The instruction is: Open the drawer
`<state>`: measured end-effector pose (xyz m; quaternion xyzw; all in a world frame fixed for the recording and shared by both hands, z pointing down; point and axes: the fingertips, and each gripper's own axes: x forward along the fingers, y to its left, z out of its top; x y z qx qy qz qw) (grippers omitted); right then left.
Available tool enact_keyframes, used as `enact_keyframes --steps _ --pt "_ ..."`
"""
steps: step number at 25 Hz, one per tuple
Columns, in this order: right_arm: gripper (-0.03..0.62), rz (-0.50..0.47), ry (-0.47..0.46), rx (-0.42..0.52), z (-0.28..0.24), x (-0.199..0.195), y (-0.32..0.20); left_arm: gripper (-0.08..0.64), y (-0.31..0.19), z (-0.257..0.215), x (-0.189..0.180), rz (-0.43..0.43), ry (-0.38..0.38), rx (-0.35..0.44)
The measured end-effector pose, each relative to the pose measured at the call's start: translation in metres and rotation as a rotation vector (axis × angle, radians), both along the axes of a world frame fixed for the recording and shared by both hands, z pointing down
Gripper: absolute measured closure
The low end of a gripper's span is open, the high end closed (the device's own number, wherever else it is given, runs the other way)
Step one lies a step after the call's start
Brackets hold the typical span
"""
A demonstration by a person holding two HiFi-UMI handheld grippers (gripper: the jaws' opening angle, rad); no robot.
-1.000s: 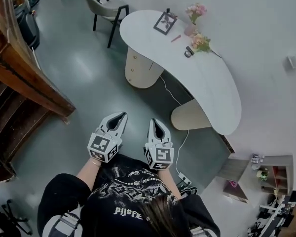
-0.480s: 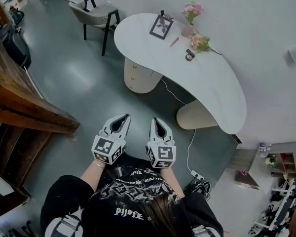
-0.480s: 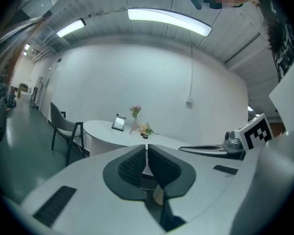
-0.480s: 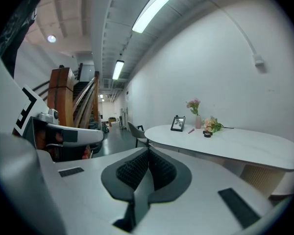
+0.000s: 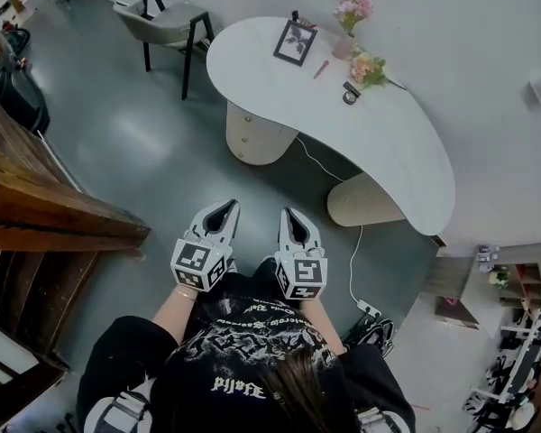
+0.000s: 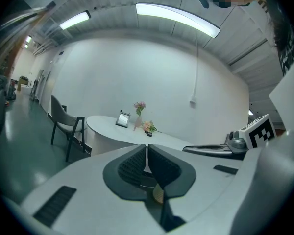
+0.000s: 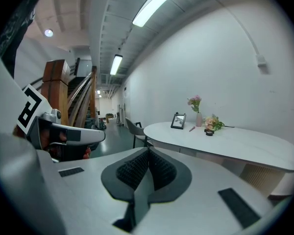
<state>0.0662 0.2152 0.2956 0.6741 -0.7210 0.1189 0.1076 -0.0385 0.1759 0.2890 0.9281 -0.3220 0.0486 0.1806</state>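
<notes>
The drawer pedestal (image 5: 252, 138), cream and rounded with small knobs, stands under the left end of the curved white desk (image 5: 406, 152), well ahead of me across the grey floor. In the head view I hold both grippers side by side before my chest, pointing toward the desk. My left gripper (image 5: 224, 211) is shut with nothing in it, its pads meeting in the left gripper view (image 6: 146, 153). My right gripper (image 5: 291, 216) is likewise shut and empty (image 7: 148, 156). Both are far from the drawers.
On the desk stand a picture frame (image 5: 293, 41), a vase of flowers (image 5: 353, 12) and a small bouquet (image 5: 368, 70). A chair (image 5: 167, 21) stands at its left end. A wooden staircase (image 5: 45, 210) runs along my left. A cable (image 5: 317, 165) leads to a power strip (image 5: 368, 312).
The desk and chair have shifted in the head view as I walked toward them, and the staircase has slid back on the left. Both grippers stay shut in front of me.
</notes>
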Motion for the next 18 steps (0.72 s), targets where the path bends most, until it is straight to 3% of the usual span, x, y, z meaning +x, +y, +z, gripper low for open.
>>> enact_keyframes --steps 9,18 --pt "0.566 -0.047 -0.023 0.017 -0.004 0.002 -0.039 0.529 -0.030 0.002 -0.002 -0.064 -0.001 0.004" --pt "0.566 -0.125 -0.024 0.002 0.010 0.030 -0.095 0.529 -0.074 0.007 0.027 -0.110 -0.050 0.032"
